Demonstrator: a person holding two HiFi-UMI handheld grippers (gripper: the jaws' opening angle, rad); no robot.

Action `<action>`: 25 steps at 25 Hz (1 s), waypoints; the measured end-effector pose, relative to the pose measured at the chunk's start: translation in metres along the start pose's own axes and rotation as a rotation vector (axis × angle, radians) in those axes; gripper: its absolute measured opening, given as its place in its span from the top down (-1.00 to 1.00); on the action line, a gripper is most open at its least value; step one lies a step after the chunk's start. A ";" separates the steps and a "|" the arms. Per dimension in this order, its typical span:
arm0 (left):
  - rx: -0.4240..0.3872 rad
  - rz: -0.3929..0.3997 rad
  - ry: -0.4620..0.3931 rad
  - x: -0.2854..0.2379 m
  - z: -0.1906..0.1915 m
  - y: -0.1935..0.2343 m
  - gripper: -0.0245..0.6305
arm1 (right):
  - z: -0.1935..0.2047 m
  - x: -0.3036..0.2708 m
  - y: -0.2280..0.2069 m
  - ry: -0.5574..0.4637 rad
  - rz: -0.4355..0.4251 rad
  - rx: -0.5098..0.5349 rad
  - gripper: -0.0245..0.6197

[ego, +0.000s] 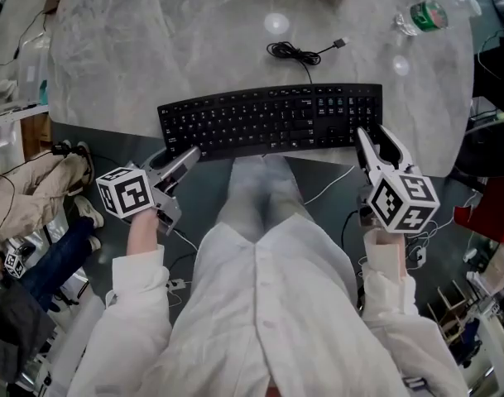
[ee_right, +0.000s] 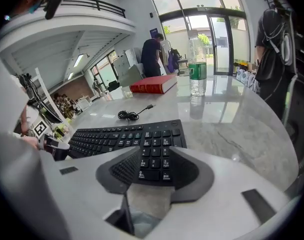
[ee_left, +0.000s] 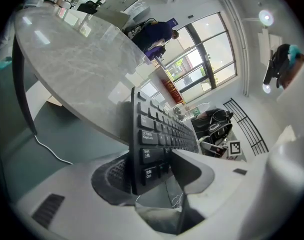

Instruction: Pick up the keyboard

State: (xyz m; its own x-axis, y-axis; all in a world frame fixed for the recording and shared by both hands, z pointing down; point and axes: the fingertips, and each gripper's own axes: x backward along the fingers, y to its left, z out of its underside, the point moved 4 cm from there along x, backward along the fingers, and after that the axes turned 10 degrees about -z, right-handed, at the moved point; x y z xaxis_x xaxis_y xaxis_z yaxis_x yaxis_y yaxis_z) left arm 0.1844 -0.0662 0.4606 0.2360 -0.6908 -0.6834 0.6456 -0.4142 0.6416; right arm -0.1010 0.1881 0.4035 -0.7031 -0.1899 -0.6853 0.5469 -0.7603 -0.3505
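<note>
Keyboard [ego: 268,118]: black plastic, long flat slab with rows of low square keys and a number pad at its right end. It lies lengthwise along the near rim of the bench [ego: 152,48], a rounded top of pale grey, marble-veined, glossy stone.

Left gripper [ego: 181,160]: at the keyboard's left front corner, angled down. In the left gripper view the corner stands edge-on between the fingers [ee_left: 193,172]. The dark ribbed pad lies against the keyboard's underside and the other finger lies on the key face by the lowest key row. Fingers closed on that corner, held fairly wide by the slab's thickness.

Right gripper [ego: 376,143]: at the keyboard's right front corner. Its fingers [ee_right: 127,165] stand apart at a middling gap. In the right gripper view the number pad shows between them, and the pads do not press on it. The inner faces are dark and finely ribbed. The shells are smooth pale grey.

Cable [ego: 297,54]: thin, black, running from the keyboard's far edge into a small loose coil just behind it, with the plug end free.

Bottle [ego: 425,15]: clear plastic with a green label, well behind the keyboard's right end; upright in the right gripper view.

Book [ee_right: 154,84]: red cover, flat, far behind the keyboard.
</note>
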 end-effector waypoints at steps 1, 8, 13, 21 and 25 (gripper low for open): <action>0.001 0.000 0.002 0.000 0.000 0.000 0.24 | 0.000 0.000 -0.002 0.000 0.004 -0.003 0.41; 0.005 0.001 0.010 -0.001 -0.001 0.000 0.24 | -0.004 -0.006 -0.023 0.023 0.019 -0.019 0.14; 0.005 0.004 0.016 0.000 0.000 0.001 0.24 | 0.002 -0.012 -0.033 0.061 -0.007 -0.028 0.08; 0.005 0.003 0.012 0.000 -0.001 0.000 0.24 | 0.009 -0.020 -0.029 0.127 -0.086 -0.004 0.01; 0.005 0.002 0.007 0.000 -0.001 0.000 0.24 | 0.009 -0.020 -0.029 0.121 -0.088 0.000 0.00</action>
State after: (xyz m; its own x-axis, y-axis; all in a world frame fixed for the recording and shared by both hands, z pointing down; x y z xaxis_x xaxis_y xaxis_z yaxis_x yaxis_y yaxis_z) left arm 0.1848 -0.0658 0.4603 0.2428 -0.6872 -0.6847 0.6415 -0.4157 0.6447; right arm -0.1064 0.2082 0.4331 -0.6881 -0.0463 -0.7242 0.4860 -0.7706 -0.4124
